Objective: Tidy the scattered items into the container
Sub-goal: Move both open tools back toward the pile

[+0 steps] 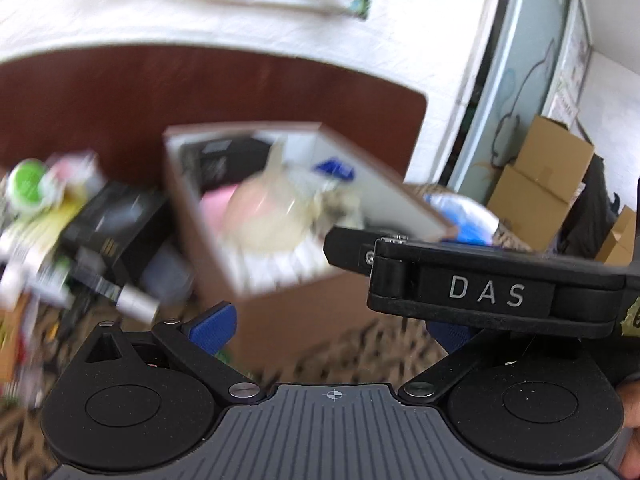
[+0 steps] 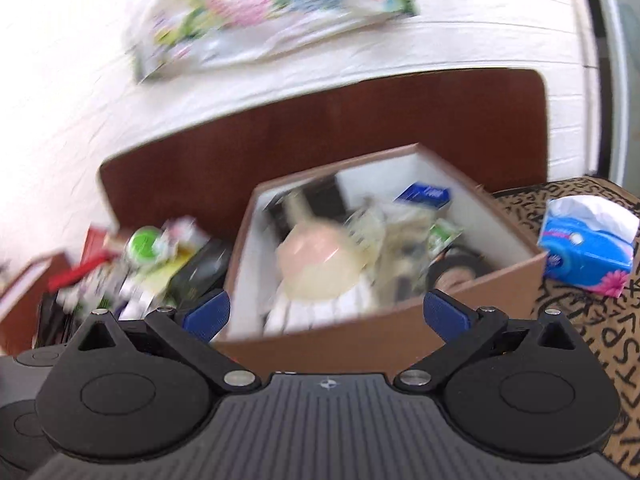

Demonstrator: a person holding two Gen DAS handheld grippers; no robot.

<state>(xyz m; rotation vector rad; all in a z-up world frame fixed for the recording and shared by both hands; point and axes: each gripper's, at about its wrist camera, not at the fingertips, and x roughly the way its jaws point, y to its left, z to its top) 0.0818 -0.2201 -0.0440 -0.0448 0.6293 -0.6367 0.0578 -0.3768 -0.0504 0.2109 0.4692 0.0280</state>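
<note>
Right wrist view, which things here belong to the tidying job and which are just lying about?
Job: brown box; scattered pile left of it; pink bowl inside.
Lying about: blue tissue pack; floral cloth; patterned cover.

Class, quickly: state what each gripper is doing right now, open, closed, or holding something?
Left gripper: open, holding nothing; the other black gripper body crosses in front of its right finger.
Right gripper: open, holding nothing, facing the brown cardboard box.

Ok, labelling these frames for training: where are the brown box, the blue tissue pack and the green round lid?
brown box (image 2: 380,344): right wrist view, front outer wall.
blue tissue pack (image 2: 588,258): right wrist view, blue side face.
green round lid (image 2: 145,245): right wrist view, top face.
</note>
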